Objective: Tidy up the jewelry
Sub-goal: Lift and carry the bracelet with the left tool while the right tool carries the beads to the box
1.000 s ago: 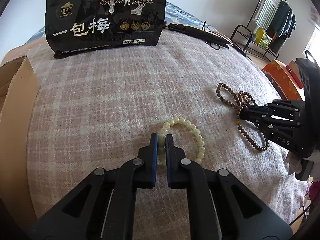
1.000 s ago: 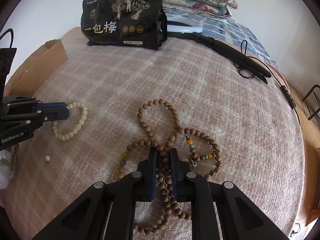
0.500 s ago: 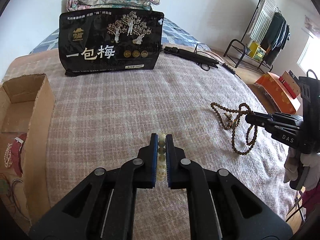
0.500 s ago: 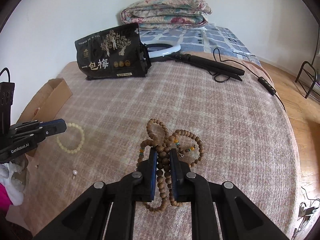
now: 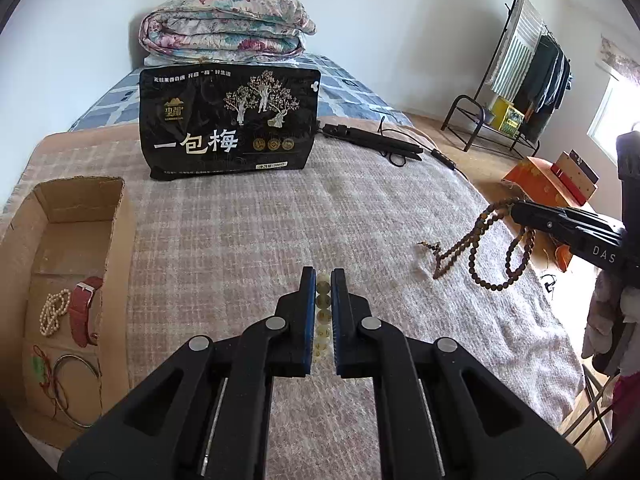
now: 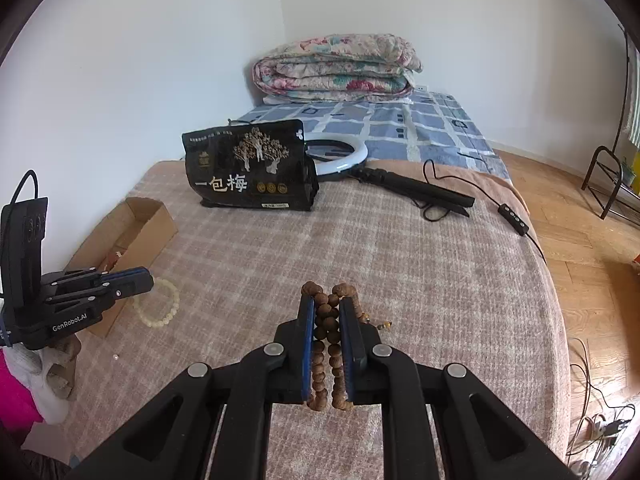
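Both claws are clenched on beads and off the blanket. Nearest, the left gripper (image 5: 321,276) pinches the pale bead bracelet (image 6: 157,306), which hangs free as a loop from its tips. The right gripper (image 6: 325,304) is clamped on several bunched strands of the brown wooden bead necklace (image 5: 486,252), its long loops dangling.

At the near left edge sits the cardboard box (image 5: 116,248), probably where both pieces belong. The risk, as I judge it, is the necklace: only 2 or 3 strands are pinched, so a swing could slide it loose, or the trailing loops could snag the box wall and spill outside. The bracelet's round beads could roll out of the pads too.

Only the left camera looks into the box, showing a red watch strap (image 5: 83,308), a pearl string (image 5: 52,312) and a bangle (image 5: 76,384). Only the right camera shows the bracelet's full loop, a loose pearl (image 6: 115,357) on the blanket (image 6: 400,280) and, far back, a ring light (image 6: 344,156) behind the black snack bag (image 6: 248,168).
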A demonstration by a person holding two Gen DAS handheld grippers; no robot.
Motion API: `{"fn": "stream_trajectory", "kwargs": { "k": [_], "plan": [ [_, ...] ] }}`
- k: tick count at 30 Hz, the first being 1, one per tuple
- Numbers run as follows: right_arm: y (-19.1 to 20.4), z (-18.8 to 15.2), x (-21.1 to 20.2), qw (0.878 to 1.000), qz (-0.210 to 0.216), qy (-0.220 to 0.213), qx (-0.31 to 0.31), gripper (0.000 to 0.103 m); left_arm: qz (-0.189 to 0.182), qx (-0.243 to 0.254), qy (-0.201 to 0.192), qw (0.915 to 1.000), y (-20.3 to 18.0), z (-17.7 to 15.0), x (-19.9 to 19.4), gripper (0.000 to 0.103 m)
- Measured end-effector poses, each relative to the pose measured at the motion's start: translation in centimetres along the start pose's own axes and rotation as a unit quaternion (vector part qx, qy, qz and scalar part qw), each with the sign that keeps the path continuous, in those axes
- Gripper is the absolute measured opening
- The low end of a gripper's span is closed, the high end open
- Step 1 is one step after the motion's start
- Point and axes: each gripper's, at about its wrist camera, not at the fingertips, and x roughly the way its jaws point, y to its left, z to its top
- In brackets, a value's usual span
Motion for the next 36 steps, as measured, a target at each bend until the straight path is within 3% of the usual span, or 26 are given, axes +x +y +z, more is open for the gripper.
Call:
{"fn": "stream_trajectory", "kwargs": {
  "k": [12,22,36],
  "plan": [
    [3.9,3.3,-4.8,0.999,-0.012,-0.034,-0.028,0.01,0.006,-0.009,-0.035,0.9993,1.3,1.4,-5.6,0.005],
    [6.7,6.6,-8.1,0.997,-0.01,-0.062,-0.041,0.01,0.015,-0.027,-0.061,0.9977,4.6,2.2,-10.0,0.005],
    [17.3,13.5,-9.7,0.988,0.046,-0.108,-0.096,0.01,0.057,-0.043,-0.084,0.994,11.6,2.4,-15.8,0.005]
  ]
}}
